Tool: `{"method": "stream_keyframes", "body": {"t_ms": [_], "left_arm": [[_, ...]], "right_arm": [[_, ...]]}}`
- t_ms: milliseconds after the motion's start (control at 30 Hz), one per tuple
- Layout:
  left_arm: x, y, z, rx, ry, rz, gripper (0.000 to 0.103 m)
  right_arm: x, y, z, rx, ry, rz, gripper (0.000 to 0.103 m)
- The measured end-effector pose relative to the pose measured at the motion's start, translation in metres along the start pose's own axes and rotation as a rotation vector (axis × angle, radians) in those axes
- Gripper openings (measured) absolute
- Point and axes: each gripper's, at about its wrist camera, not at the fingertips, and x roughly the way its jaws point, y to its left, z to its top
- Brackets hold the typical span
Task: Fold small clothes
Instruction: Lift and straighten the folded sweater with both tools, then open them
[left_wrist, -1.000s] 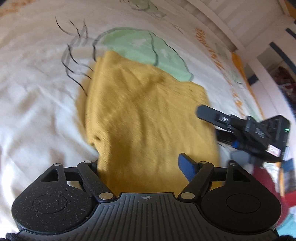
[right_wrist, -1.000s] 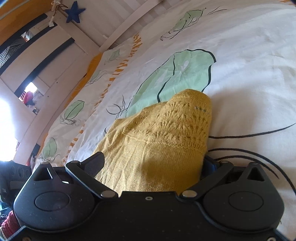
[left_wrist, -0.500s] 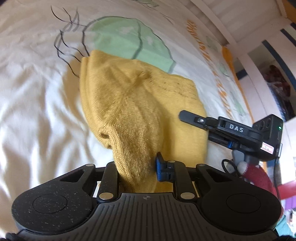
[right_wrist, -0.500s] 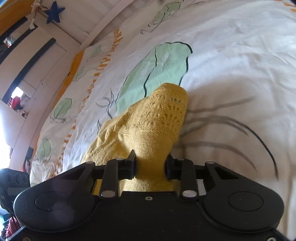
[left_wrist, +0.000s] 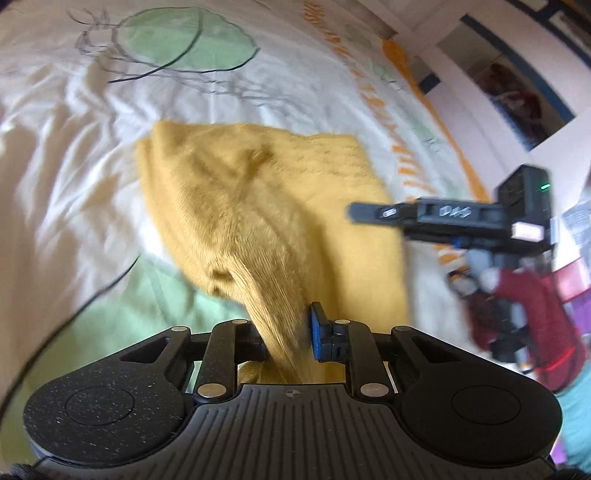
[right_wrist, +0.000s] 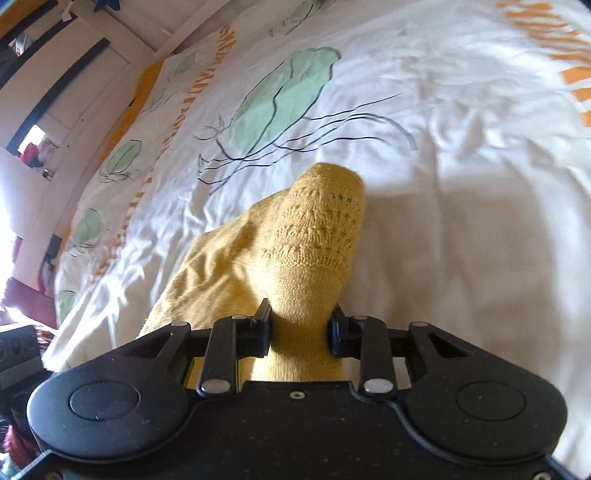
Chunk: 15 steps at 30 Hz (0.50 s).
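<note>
Left hand-held gripper (left_wrist: 286, 341) was clamped down tight on a bunched edge of the yellow knitted garment (left_wrist: 266, 221); jaws nearly together, fabric pinched between the blue pad and the opposite finger. Its jaws had just been closing, with the knit between them. Right hand-held gripper (right_wrist: 300, 332) was also closed on the garment (right_wrist: 306, 251), gripping a thicker wad near the lacy patterned end, jaws a bit wider apart than the left; it had likewise just been closing onto the fabric. In the left view the right hand-held gripper (left_wrist: 373, 213) showed at the garment's right side, with a red sleeve (left_wrist: 524, 317) behind it. The garment hung stretched between both grips, its far part resting on the bed sheet (right_wrist: 461, 221), white with green leaf prints and orange marks. The left view was motion-blurred.
</note>
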Motion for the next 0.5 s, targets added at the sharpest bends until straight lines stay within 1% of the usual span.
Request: {"method": "stream_keyframes", "body": {"t_ms": [67,100,133,167,200,267,333,400,467,500], "left_arm": [[0.001,0.003,-0.011,0.012,-0.018,0.070,0.020],[0.002,0.004,-0.014,0.012,-0.025,0.099,0.022],[0.001,0.006,-0.018,0.010,-0.036,0.119,0.023],[0.000,0.008,-0.020,0.012,-0.049,0.127,0.024],[-0.002,0.009,-0.023,0.011,-0.066,0.134,0.026],[-0.006,0.009,-0.027,0.013,-0.099,0.151,0.029],[-0.014,0.006,-0.034,0.020,-0.145,0.161,0.029],[-0.027,0.002,-0.040,0.037,-0.223,0.180,0.029],[-0.039,-0.009,-0.043,0.062,-0.298,0.209,0.029],[-0.043,-0.012,-0.042,0.073,-0.333,0.222,0.030]], "right_arm": [[-0.003,-0.004,-0.004,-0.008,-0.027,-0.060,0.042],[-0.003,-0.006,-0.005,-0.030,-0.040,-0.103,0.043],[-0.003,-0.007,-0.006,-0.055,-0.057,-0.149,0.048],[-0.003,-0.009,-0.006,-0.067,-0.070,-0.177,0.052],[-0.003,-0.012,-0.006,-0.060,-0.077,-0.177,0.056],[-0.006,-0.018,-0.008,-0.032,-0.100,-0.161,0.057],[-0.010,-0.018,-0.009,-0.038,-0.123,-0.163,0.058],[-0.018,-0.013,-0.013,-0.065,-0.146,-0.171,0.058],[-0.030,-0.008,-0.022,-0.095,-0.161,-0.170,0.060],[-0.034,-0.005,-0.028,-0.104,-0.170,-0.168,0.063]]}}
